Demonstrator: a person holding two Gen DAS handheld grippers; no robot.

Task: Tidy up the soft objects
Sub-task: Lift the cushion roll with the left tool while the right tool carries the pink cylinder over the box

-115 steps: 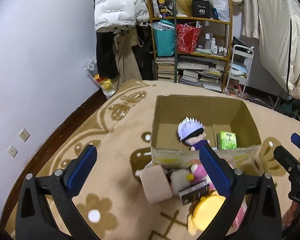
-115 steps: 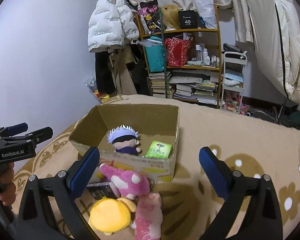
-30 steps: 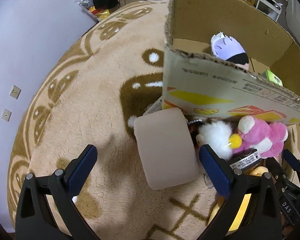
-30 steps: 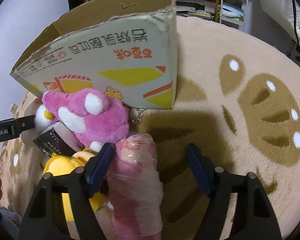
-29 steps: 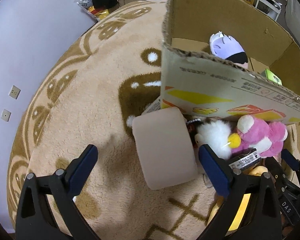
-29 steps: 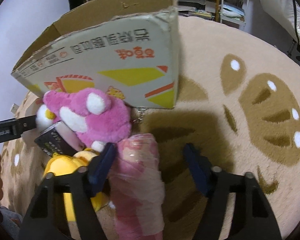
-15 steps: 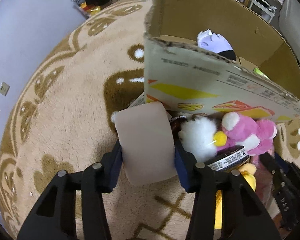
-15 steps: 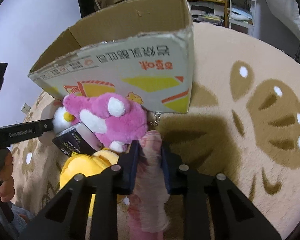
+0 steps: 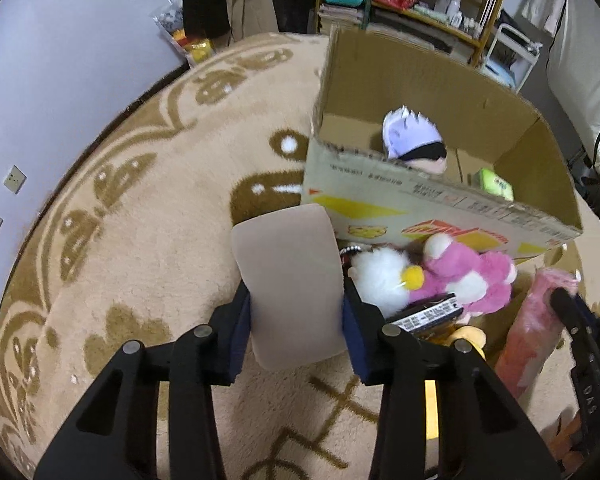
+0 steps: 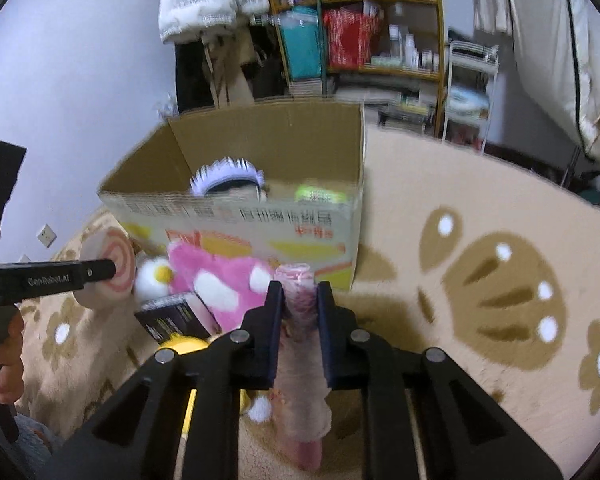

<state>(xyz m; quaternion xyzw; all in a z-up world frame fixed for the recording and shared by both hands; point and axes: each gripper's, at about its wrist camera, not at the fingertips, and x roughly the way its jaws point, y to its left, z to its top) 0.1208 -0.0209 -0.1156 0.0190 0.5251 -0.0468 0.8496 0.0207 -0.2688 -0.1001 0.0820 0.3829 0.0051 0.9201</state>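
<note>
Grips new on both sides: left gripper point(image 9: 296, 316) jaws, open a second ago, now clamp beige cushion point(image 9: 290, 280); right gripper point(image 10: 298, 300) pinches pink roll point(image 10: 300, 292). Both lifted beside cardboard box point(image 9: 420, 208), likely going in next.

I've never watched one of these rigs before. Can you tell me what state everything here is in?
Left gripper: shut on beige cushion.
Right gripper: shut on pink roll.
Cardboard box: open-topped, holding a white-haired doll and a green packet.
Pink plush: lying outside the box.
</note>
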